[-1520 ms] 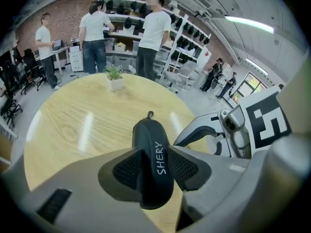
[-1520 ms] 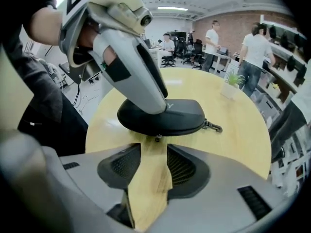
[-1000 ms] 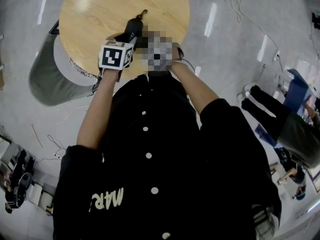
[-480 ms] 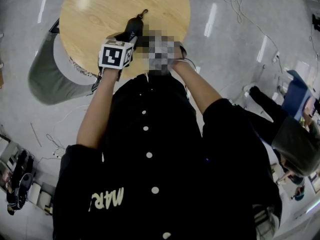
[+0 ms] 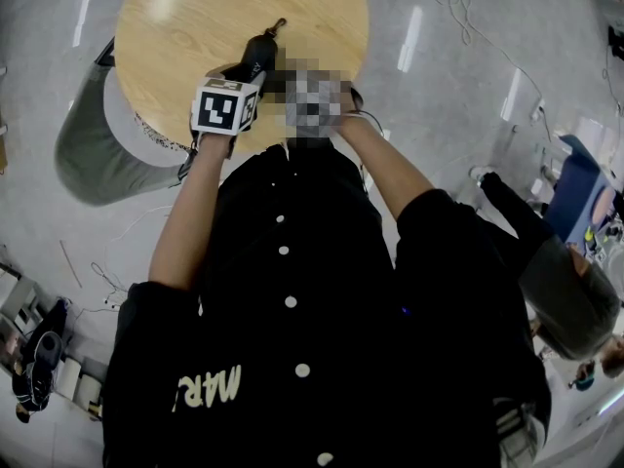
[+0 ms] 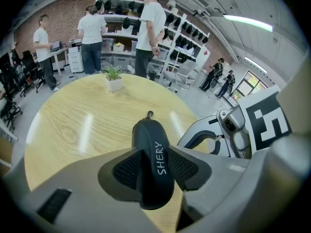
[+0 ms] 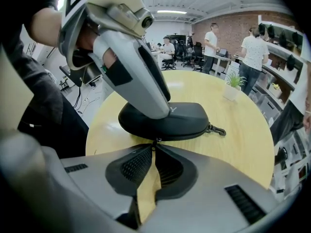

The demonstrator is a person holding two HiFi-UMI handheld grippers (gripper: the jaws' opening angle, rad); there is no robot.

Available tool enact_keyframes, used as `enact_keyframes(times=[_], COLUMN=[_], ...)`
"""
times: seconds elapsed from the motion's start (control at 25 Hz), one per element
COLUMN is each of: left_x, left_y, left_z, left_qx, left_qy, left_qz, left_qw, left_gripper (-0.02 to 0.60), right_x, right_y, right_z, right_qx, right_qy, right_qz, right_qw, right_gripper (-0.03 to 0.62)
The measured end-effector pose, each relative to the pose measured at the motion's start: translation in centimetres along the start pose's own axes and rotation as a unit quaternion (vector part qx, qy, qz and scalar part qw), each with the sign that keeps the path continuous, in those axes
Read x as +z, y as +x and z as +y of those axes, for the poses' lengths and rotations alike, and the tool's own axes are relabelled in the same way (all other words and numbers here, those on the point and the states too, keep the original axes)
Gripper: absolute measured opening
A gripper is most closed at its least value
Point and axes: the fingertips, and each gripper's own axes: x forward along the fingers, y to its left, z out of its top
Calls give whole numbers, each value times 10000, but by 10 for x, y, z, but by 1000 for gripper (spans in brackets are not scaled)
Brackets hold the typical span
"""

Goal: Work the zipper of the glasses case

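A: On the table [image 6: 73, 130], what is gripped?

B: The black case [image 6: 148, 135] is clamped across its width by the left gripper [image 6: 155, 168]. The jaws are spread wide and pressed against both sides.

A: And the zipper?

B: Its pull [image 7: 155, 141] is pinched at the near seam by the right gripper [image 7: 154, 147], with the jaws nearly closed on it.

A: Where is the case placed?

B: It is rested near the table's edge, and a clip [image 6: 149, 114] is seen at its far end.
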Motion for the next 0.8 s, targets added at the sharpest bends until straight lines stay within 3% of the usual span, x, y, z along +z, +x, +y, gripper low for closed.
enact_keyframes(times=[0.8], left_x=[1], left_y=[-3], left_z=[-3], left_qx=[53], left_qy=[-16], left_qz=[22], left_qw=[10000], left_gripper=[167], right_x=[8], right_y=[8], right_z=[48], right_qx=[440], right_qy=[-406], right_qz=[1], right_qw=[9982], right_gripper=[34])
